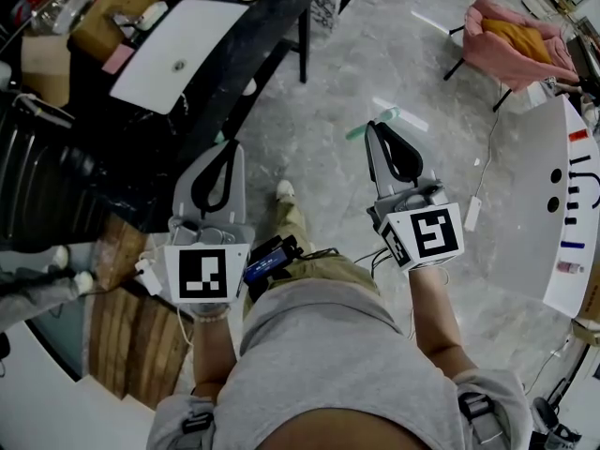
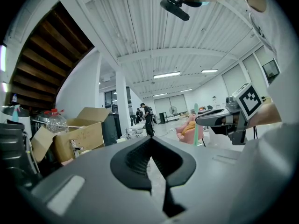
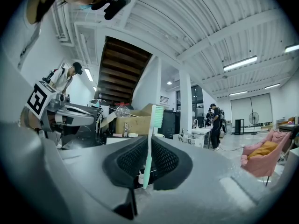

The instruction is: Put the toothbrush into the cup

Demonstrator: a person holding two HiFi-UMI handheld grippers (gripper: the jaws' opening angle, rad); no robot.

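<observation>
Toothbrush [image 3: 153, 129] upright, clenched in right tongs [image 1: 375, 127]; left tongs [image 2: 150, 140] closed, empty; floor [image 1: 375, 54] well below both.

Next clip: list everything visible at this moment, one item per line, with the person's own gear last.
toothbrush: one, mint green, upright in the right claw
black table: one, black, ahead on the left
flat panel: one, white, on the black table
cardboard box: one, brown, on the black table
bottle: one, clear with a red cap, behind the box
chair: one, pink, far right
white table: one, white, right edge
stairs: one flight, brown wood, lower left
bystander: one, dark clothes, far back
cup: none clearly made out
left claw: one, grey with black pads, shut, empty
right claw: one, grey with black pads, shut on the toothbrush
</observation>
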